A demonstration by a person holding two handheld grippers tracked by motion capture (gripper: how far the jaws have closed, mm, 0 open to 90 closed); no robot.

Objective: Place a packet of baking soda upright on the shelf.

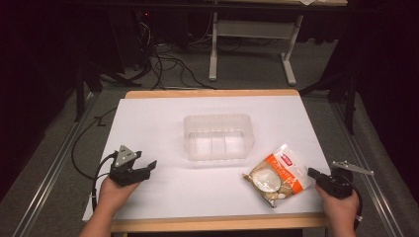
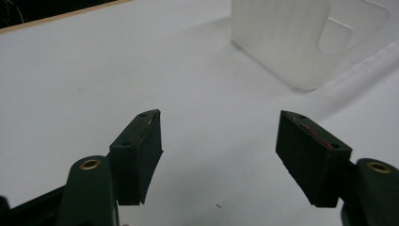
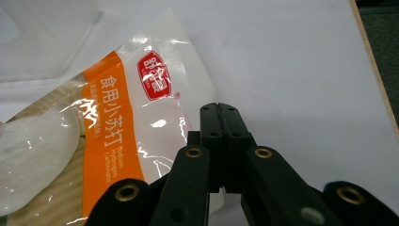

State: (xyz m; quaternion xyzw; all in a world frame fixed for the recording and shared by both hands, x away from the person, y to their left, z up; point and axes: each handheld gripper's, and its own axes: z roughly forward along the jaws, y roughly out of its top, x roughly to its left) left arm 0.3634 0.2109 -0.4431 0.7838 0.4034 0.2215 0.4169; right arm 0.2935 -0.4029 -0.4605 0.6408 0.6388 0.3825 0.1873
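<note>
On the white desk [image 1: 163, 128], a clear plastic tub [image 1: 218, 137] stands near the middle, open side up, its floor marked off in faint sections. From the tub, a sealed bag [image 1: 277, 174] lies toward four o'clock, flat on the desk and turned at an angle, close to the near edge; it is part clear film, part orange print with a red label, and pale white powder shows through it. In the right gripper view the bag [image 3: 117, 127] carries an orange band with white lettering, and its edge runs under the right tool [image 3: 219, 109]. That tool's two black jaws stand pressed together with no gap between them, right at the bag's margin; whether a fold of the film is caught between the pads cannot be told. In the high view the right tool [image 1: 313, 173] sits at three o'clock of the bag, tip touching or just beside its edge, held in the person's right hand [image 1: 341, 207]. The left tool [image 1: 148, 168] rests at about eight o'clock from the tub, well apart from the bag, in the left hand [image 1: 114, 193]. In the left gripper view the left tool [image 2: 219, 150] has its jaws spread wide over bare desk with nothing between them, and the tub [image 2: 301, 42] rises toward one o'clock beyond them.
</note>
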